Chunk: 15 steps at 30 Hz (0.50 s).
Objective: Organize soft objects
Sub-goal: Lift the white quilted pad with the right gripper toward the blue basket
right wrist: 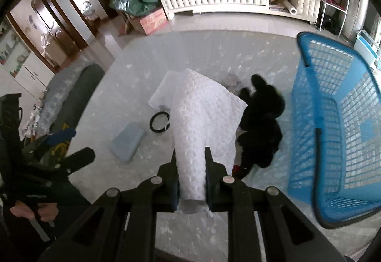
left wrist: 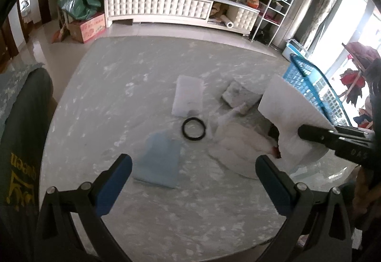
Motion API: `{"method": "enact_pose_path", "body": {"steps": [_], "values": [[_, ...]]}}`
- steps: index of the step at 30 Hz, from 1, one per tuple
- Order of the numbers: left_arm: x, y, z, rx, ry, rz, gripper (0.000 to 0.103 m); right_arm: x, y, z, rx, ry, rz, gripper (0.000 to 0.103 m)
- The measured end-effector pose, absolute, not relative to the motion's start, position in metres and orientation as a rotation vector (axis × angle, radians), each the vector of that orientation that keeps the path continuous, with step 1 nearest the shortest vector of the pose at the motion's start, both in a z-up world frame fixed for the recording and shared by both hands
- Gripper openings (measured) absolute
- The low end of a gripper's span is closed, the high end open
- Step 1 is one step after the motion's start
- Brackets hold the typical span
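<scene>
While the left gripper (left wrist: 193, 175) hovers wide apart, the right gripper (right wrist: 191, 175) pinches bubble wrap (right wrist: 202, 116) above the table (right wrist: 190, 52).

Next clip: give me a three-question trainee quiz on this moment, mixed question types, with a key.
1. True or false: the right gripper is shut on the white bubble wrap sheet.
2. The left gripper is: A) open and holding nothing, B) shut on the black ring, C) inside the blue basket.
3. Fill in: the blue-grey pad lies on the ____.

Key: 1 true; 2 A; 3 table.
</scene>
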<state>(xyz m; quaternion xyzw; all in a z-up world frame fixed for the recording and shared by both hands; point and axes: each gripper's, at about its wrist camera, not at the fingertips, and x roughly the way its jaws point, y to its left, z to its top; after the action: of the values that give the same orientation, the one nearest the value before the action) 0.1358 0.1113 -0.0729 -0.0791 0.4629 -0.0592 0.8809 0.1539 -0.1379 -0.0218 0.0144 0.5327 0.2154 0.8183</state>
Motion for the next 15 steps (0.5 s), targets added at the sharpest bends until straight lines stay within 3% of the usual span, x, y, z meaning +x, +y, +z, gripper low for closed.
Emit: {"method": "enact_pose_path", "body": {"steps": [15], "values": [[0.143,0.062,-0.047,-0.054,0.948,-0.170,0.103,0.148,-0.229,0.053,0.112,0.965,0.406,0.016]]}}
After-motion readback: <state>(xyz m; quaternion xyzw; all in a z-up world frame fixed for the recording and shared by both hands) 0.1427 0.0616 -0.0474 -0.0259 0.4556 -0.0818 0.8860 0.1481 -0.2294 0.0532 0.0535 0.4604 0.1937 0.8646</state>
